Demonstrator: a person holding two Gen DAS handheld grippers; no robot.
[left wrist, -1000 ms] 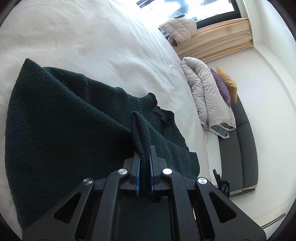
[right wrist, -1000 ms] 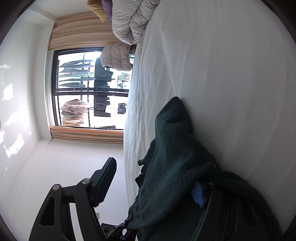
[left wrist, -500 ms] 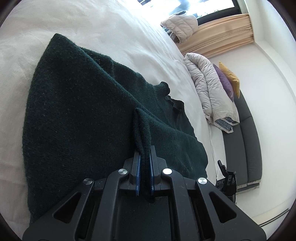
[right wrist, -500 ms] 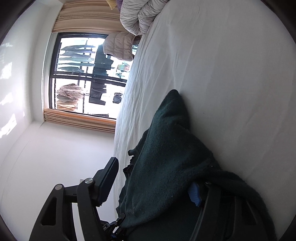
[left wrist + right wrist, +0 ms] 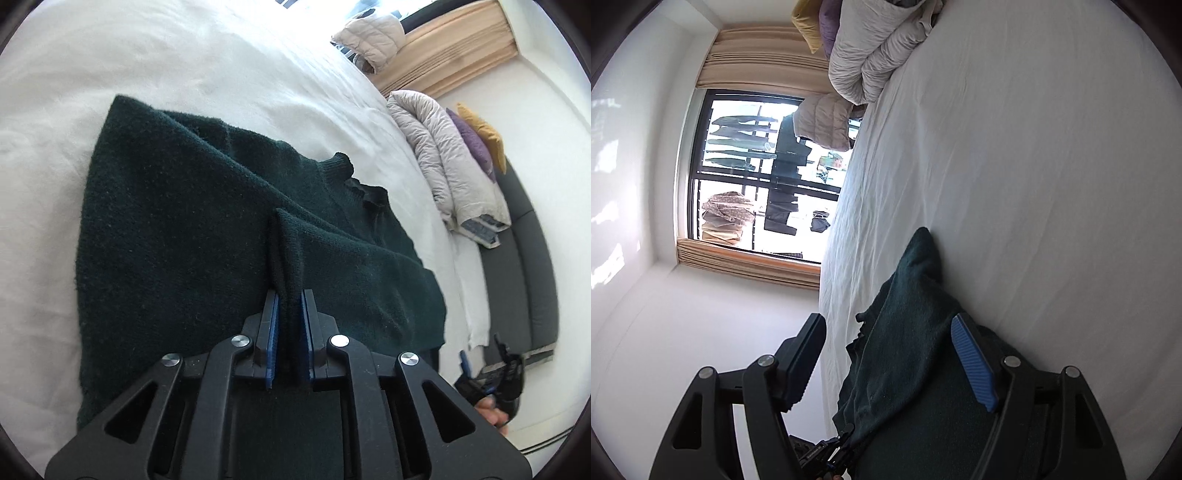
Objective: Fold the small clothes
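— Where's the sweater (image 5: 177, 236) sitting?

— Spread over the white bed (image 5: 229, 62), dark green knit, its long axis running away from the left gripper (image 5: 289, 325) toward the ribbed collar (image 5: 338, 164), which points at the rolled duvet (image 5: 443, 155) by the far edge.

— And that left gripper?

— Its jaws are pinched nearly together on a raised ridge of the knit; the fold stands up between the blue pads (image 5: 272, 332).

— The right one?

— The right gripper (image 5: 886, 354) has its jaws spread wide. One blue pad (image 5: 973, 360) lies against the cloth, the other finger hangs out past the bed's edge, and nothing is clamped between them.

— Behind it?

— A window (image 5: 753, 177) with curtains (image 5: 757, 72).
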